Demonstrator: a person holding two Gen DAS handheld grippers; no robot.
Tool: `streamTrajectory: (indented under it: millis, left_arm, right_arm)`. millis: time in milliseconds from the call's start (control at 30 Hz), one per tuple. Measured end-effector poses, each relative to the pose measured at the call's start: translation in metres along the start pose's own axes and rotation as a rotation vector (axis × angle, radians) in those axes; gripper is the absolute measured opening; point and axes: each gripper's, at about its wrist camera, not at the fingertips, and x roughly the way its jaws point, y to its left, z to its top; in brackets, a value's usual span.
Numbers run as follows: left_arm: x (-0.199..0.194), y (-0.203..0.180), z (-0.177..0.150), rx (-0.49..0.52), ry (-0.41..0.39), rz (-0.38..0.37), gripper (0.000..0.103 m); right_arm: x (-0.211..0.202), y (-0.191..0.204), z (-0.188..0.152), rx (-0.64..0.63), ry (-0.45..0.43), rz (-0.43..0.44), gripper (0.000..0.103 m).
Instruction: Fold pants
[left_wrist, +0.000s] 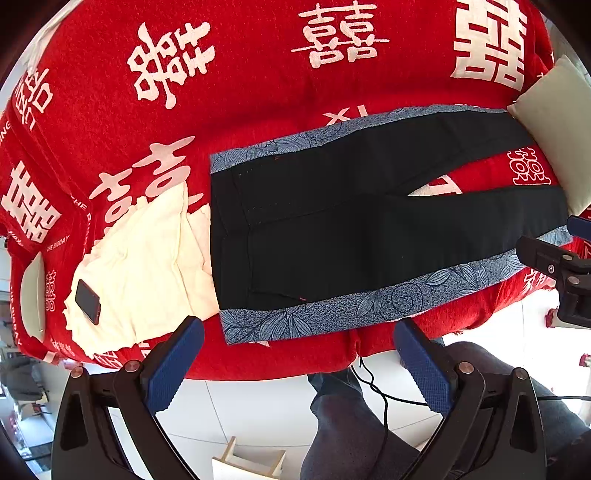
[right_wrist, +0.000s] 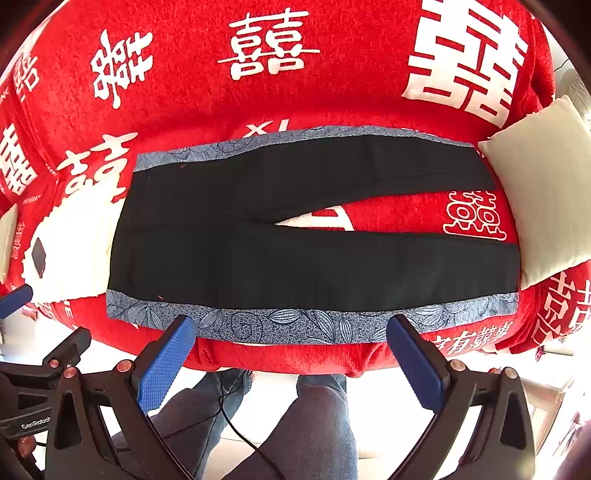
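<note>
Black pants (left_wrist: 332, 229) with blue floral side stripes lie flat on the red cloth, waist to the left, two legs spread to the right. They also show in the right wrist view (right_wrist: 295, 258). My left gripper (left_wrist: 299, 332) is open and empty, held above the near edge by the waist end. My right gripper (right_wrist: 291, 328) is open and empty, above the near stripe at mid-leg. The right gripper's body shows at the right edge of the left wrist view (left_wrist: 561, 266).
A red cloth (left_wrist: 258, 92) with white characters covers the surface. A cream garment (left_wrist: 147, 266) with a dark phone (left_wrist: 88, 301) on it lies left of the waist. A beige cushion (right_wrist: 546, 192) sits at the leg ends. The person's legs (right_wrist: 317, 424) and a cable are below.
</note>
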Motion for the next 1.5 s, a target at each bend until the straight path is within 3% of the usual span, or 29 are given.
streamTrajectory:
  millis: [267, 400, 733, 933, 1200, 1300, 1367, 1500]
  left_arm:
    - [0.003, -0.012, 0.003, -0.021, 0.012, 0.024, 0.103]
    - [0.004, -0.015, 0.005, -0.098, 0.022, 0.005, 0.103]
    - [0.02, 0.0, -0.009, -0.384, 0.024, -0.082, 0.103]
    - [0.081, 0.018, -0.027, -0.444, 0.065, -0.145, 0.103]
    - [0.184, 0.039, -0.063, -0.553, 0.121, -0.248, 0.103]
    - [0.209, 0.044, -0.076, -0.608, 0.13, -0.311, 0.103]
    - [0.22, 0.045, -0.083, -0.629, 0.117, -0.343, 0.103]
    - [0.227, 0.049, -0.092, -0.66, 0.075, -0.384, 0.103]
  right_arm:
    - [0.008, -0.012, 0.002, -0.017, 0.021, 0.025, 0.103]
    - [0.013, -0.02, 0.0, -0.042, 0.033, 0.046, 0.103]
    - [0.053, -0.062, -0.018, 0.041, 0.145, 0.353, 0.103]
    - [0.107, -0.065, -0.053, 0.22, 0.215, 0.574, 0.103]
    - [0.2, -0.041, -0.094, 0.401, 0.242, 0.717, 0.103]
    - [0.227, -0.042, -0.106, 0.508, 0.221, 0.767, 0.092]
    - [0.239, -0.044, -0.113, 0.55, 0.207, 0.805, 0.08]
    - [0.252, -0.049, -0.121, 0.612, 0.16, 0.91, 0.079]
